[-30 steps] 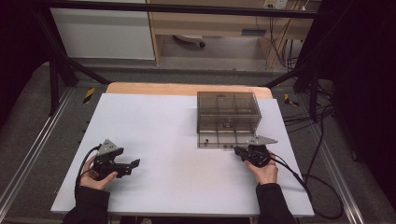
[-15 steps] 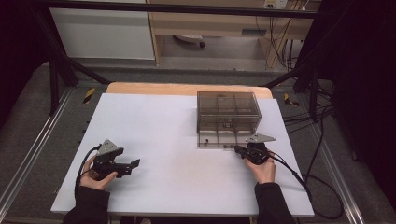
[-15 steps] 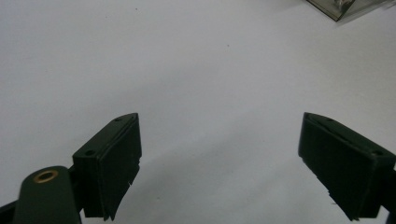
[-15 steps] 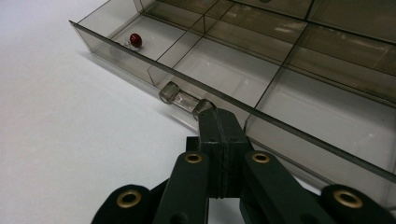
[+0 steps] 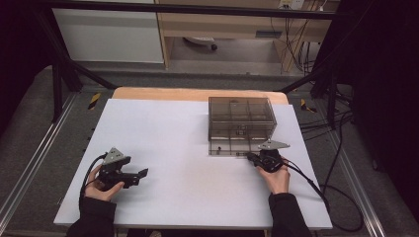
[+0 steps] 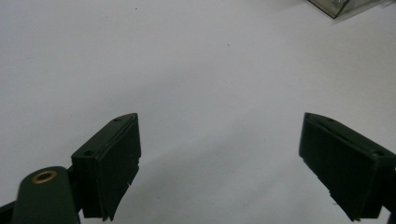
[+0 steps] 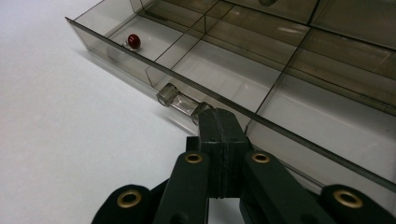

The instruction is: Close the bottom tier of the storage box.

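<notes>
While the left hand-held gripper [image 5: 141,174] rests wide open, the right hand-held gripper [image 7: 218,122] pinches the drawer handle [image 7: 180,101].

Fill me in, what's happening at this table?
A person is working a smoky clear drawer box with two handheld grippers. The right gripper is shut, its fingers at the clear handle of a drawer that stands partly out; whether they pinch it is hard to tell. A red bead lies in one compartment. The left gripper hangs open over the bare table.
</notes>
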Tool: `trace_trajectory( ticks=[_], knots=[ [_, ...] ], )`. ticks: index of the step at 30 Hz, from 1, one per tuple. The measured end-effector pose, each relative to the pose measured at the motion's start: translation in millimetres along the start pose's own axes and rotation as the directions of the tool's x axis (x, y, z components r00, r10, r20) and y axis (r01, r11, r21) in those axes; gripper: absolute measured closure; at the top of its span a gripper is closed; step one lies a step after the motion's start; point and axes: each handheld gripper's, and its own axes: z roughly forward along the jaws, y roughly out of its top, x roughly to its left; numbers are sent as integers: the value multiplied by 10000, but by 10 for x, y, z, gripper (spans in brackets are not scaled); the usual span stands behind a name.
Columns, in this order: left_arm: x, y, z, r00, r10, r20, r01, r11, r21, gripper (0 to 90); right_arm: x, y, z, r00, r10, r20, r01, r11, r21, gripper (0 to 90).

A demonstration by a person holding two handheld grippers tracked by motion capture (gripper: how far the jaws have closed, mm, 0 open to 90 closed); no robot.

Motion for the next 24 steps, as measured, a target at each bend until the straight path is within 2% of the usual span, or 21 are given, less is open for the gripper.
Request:
trace_trajectory(
  ticks=[24],
  knots=[
    [-3,-1,7,10000,-1,-22,1,10000,40,117,-66,45,61,9999,82,145,-81,9999,-106,900]
  ],
)
